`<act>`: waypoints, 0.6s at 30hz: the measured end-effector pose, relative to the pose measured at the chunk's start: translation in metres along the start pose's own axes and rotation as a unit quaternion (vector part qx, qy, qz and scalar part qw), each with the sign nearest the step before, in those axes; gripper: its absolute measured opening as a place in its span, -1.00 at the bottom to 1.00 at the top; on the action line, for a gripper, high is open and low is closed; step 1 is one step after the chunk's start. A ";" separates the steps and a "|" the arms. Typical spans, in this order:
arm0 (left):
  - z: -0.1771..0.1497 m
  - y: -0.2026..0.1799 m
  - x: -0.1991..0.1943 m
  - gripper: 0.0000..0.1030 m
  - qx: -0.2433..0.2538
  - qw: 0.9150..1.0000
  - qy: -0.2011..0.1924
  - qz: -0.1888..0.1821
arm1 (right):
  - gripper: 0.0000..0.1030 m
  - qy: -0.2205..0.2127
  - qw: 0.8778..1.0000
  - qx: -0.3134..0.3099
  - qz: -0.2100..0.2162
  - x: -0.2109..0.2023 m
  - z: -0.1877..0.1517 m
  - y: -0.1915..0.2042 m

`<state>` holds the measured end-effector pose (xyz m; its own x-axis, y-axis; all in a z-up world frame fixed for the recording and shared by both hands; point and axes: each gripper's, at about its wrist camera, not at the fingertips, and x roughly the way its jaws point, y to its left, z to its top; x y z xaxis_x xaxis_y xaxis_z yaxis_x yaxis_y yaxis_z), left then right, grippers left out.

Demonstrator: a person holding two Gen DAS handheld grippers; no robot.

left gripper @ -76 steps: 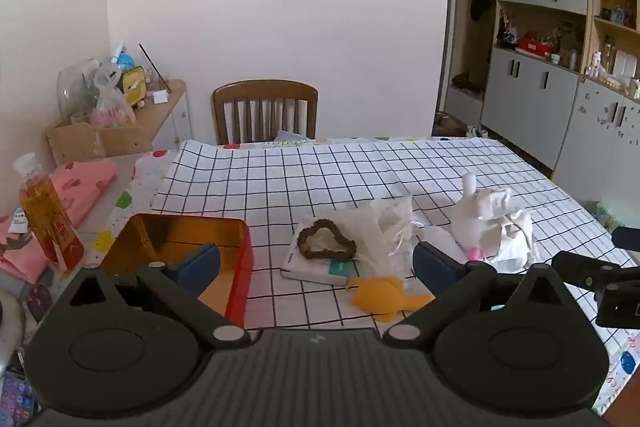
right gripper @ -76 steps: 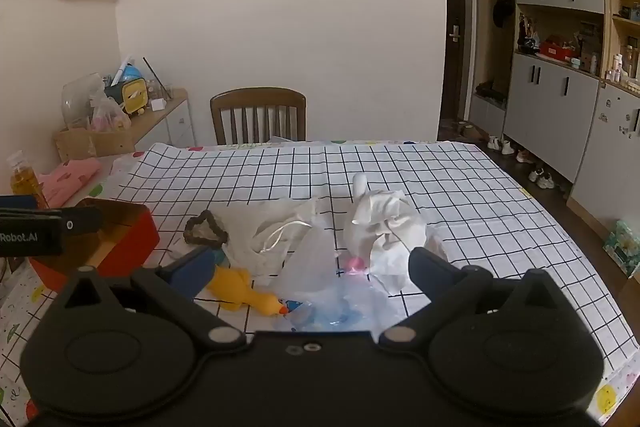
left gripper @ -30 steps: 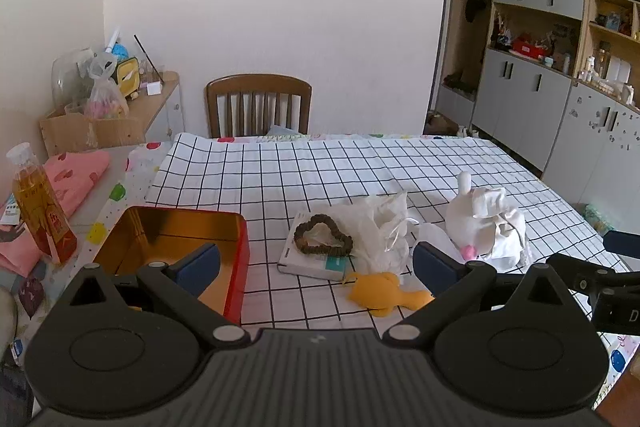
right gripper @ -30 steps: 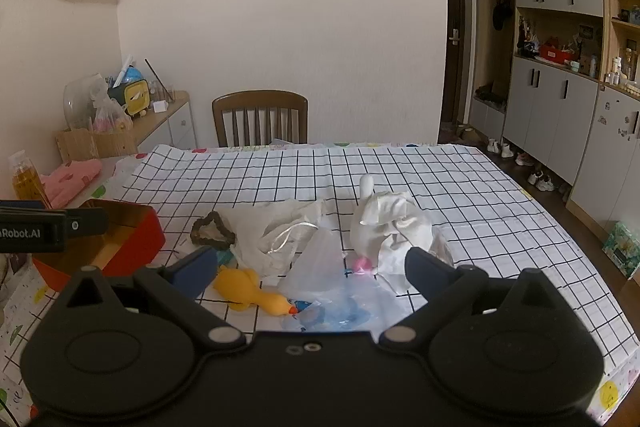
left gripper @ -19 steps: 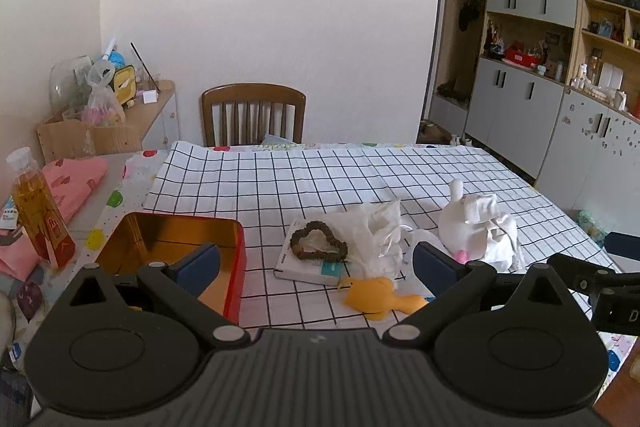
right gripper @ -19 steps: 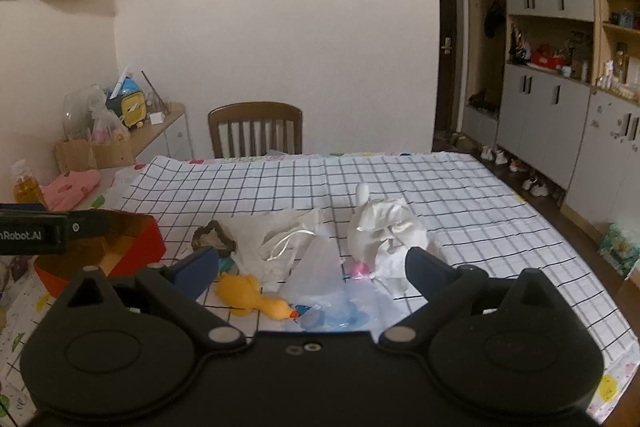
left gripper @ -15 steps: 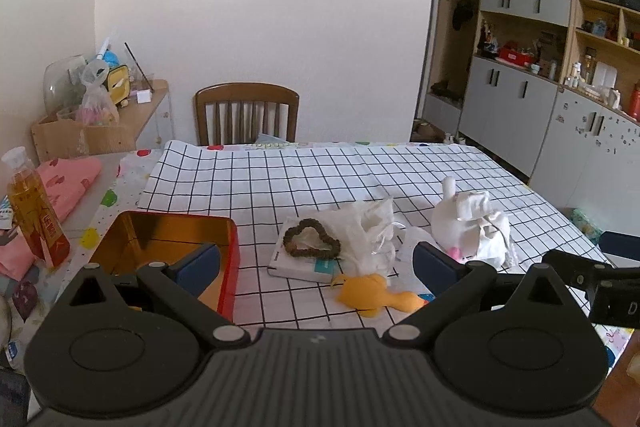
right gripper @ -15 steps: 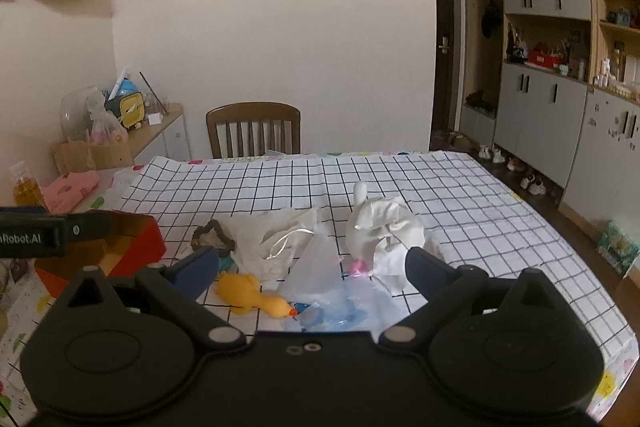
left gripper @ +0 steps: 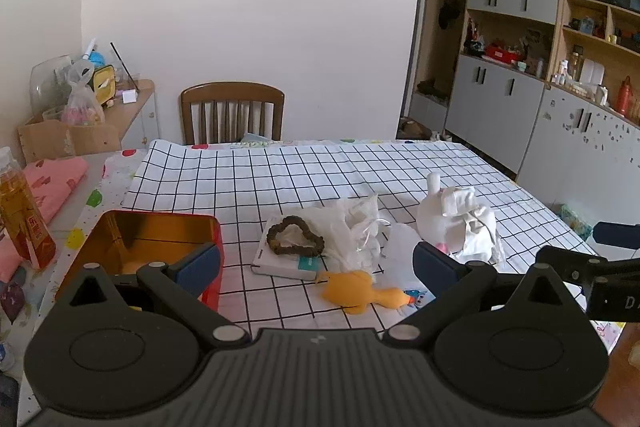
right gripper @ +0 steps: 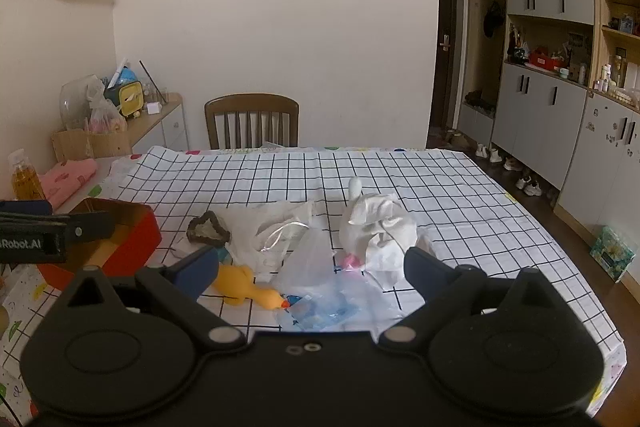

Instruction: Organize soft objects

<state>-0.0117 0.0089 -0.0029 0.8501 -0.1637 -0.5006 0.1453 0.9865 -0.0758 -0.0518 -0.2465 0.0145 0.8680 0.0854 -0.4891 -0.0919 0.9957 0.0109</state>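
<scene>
A yellow rubber duck [left gripper: 360, 293] [right gripper: 246, 285] lies on the checked tablecloth near the front edge. Behind it lie a white drawstring pouch [left gripper: 352, 227] [right gripper: 272, 227], a brown bead loop [left gripper: 294, 241] [right gripper: 208, 229] on a small white box [left gripper: 280, 263], and a white plush rabbit [left gripper: 456, 223] [right gripper: 376, 227]. A clear plastic bag [right gripper: 320, 283] lies in front of the rabbit. An open red tin [left gripper: 148, 247] [right gripper: 120, 239] stands at the left. My left gripper [left gripper: 316, 263] is open and empty above the front edge. My right gripper [right gripper: 312, 267] is open and empty, held back from the duck and bag.
An orange drink bottle [left gripper: 22, 215] and pink cloth [left gripper: 48, 183] sit left of the tin. A wooden chair [left gripper: 232, 113] stands at the table's far side. Grey cabinets [left gripper: 560, 131] line the right wall. A cluttered side shelf [left gripper: 100, 99] stands at the back left.
Both grippers have drawn back and risen a little, so the table items look smaller and farther. Both stay open and empty. No object has moved.
</scene>
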 end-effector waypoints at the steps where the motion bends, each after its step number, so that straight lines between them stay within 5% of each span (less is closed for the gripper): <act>1: 0.000 -0.001 0.002 1.00 -0.002 1.000 0.001 -0.002 | 0.91 0.001 1.000 0.000 0.000 0.000 0.000 -0.002; 18: 0.001 -0.021 0.057 1.00 0.026 0.999 0.026 -0.005 | 0.85 0.033 0.999 0.008 0.008 0.042 -0.006 -0.033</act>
<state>0.0342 -0.0214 -0.0289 0.8214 -0.1707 -0.5443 0.1805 0.9829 -0.0360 -0.0148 -0.2759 -0.0117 0.8320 0.1000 -0.5456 -0.0979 0.9946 0.0330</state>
